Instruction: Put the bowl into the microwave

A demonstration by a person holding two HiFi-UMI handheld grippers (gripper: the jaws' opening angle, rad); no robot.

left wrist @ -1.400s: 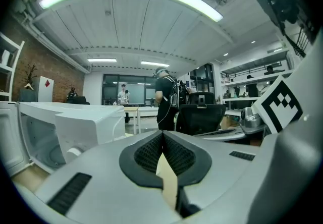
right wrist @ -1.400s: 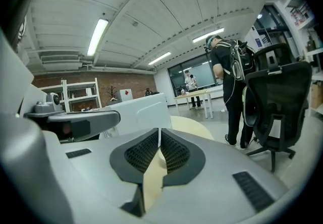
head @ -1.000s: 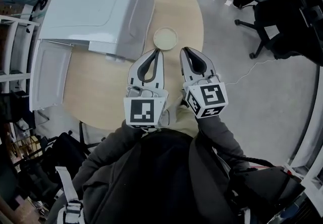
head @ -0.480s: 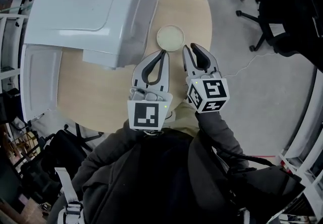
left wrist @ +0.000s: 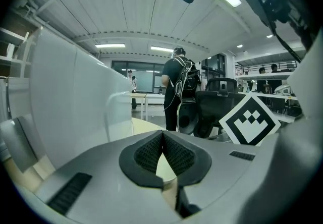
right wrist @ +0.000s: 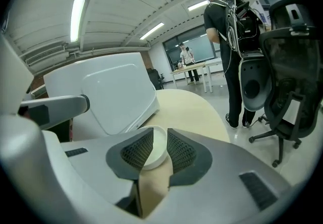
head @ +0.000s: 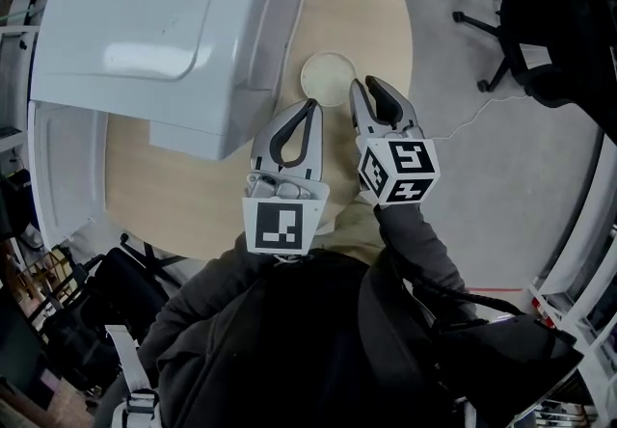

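Head view: white microwave (head: pixel 164 21) on a round table (head: pixel 193 195), its door (head: pixel 63 166) swung open. The bowl (head: pixel 328 77) sits on the table just beside the microwave's right side, outside it. Left gripper (head: pixel 309 106) is below the bowl, right gripper (head: pixel 371 89) at the bowl's rim.

Left gripper view: left gripper (left wrist: pixel 162 131) clenched, tips touching, nothing in it; microwave (left wrist: pixel 70 102) at left.

Right gripper view: right gripper (right wrist: pixel 160 129) has its jaws slightly parted, bowl (right wrist: pixel 157 149) rim in the gap, right of the microwave (right wrist: pixel 111 92); a firm clamp isn't visible.
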